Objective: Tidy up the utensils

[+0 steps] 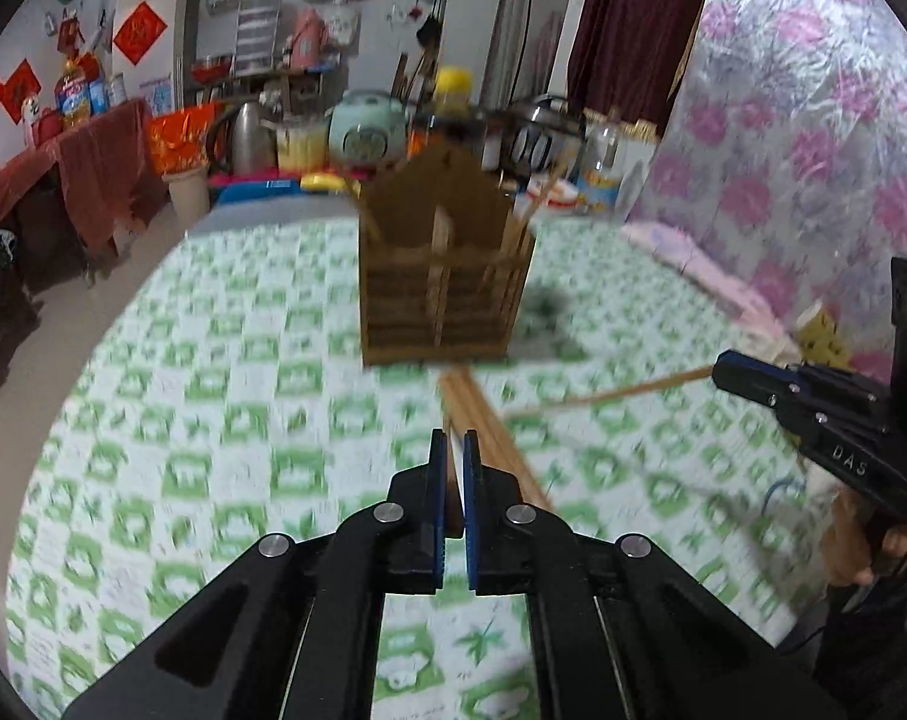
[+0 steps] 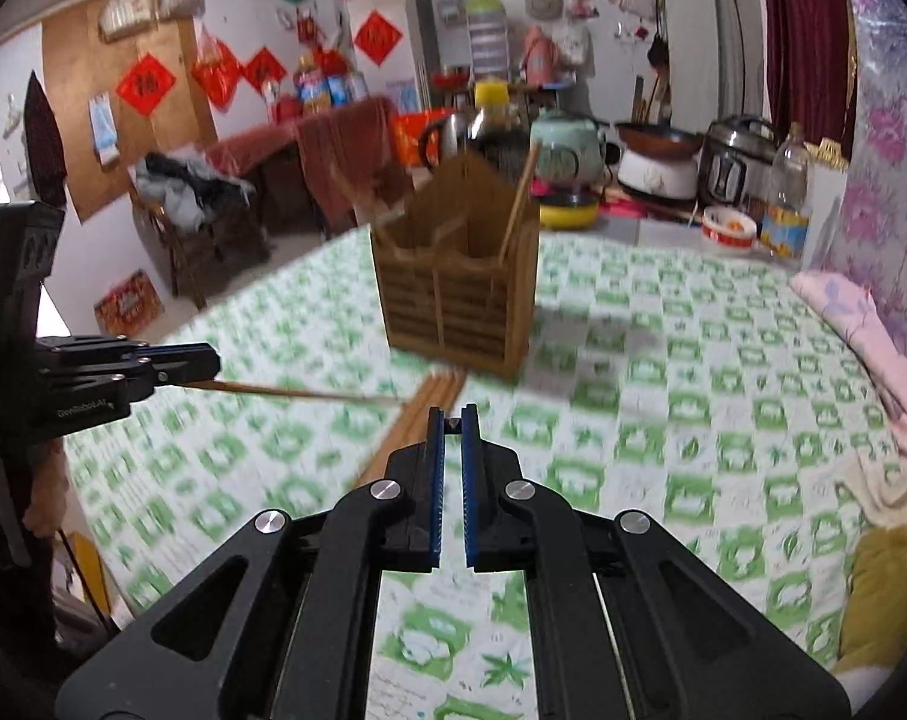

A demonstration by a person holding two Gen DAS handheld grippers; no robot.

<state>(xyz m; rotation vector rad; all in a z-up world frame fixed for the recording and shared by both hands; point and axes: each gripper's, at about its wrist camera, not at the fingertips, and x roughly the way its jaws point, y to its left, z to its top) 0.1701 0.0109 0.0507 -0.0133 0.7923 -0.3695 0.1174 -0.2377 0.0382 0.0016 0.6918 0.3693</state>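
Note:
A brown slatted utensil holder (image 1: 447, 294) stands on the green-and-white checked table; it also shows in the right wrist view (image 2: 459, 294), with chopsticks (image 2: 518, 204) upright in its right compartment. Several loose chopsticks (image 1: 483, 420) lie on the cloth in front of it. My left gripper (image 1: 453, 441) is shut on a chopstick, seen from the side in the right wrist view (image 2: 297, 390) sticking out of the left gripper (image 2: 213, 363). My right gripper (image 2: 452, 414) is shut on a chopstick end; in the left wrist view the right gripper (image 1: 720, 369) holds that chopstick (image 1: 603, 396) pointing left.
Pots, a rice cooker (image 2: 735, 159), a bottle (image 2: 786, 204) and a kettle (image 1: 252, 138) crowd the table's far edge. A floral-covered wall (image 1: 813, 150) and pink cloth (image 2: 873, 348) border the right side. A yellow cushion (image 2: 891, 588) lies at the near right.

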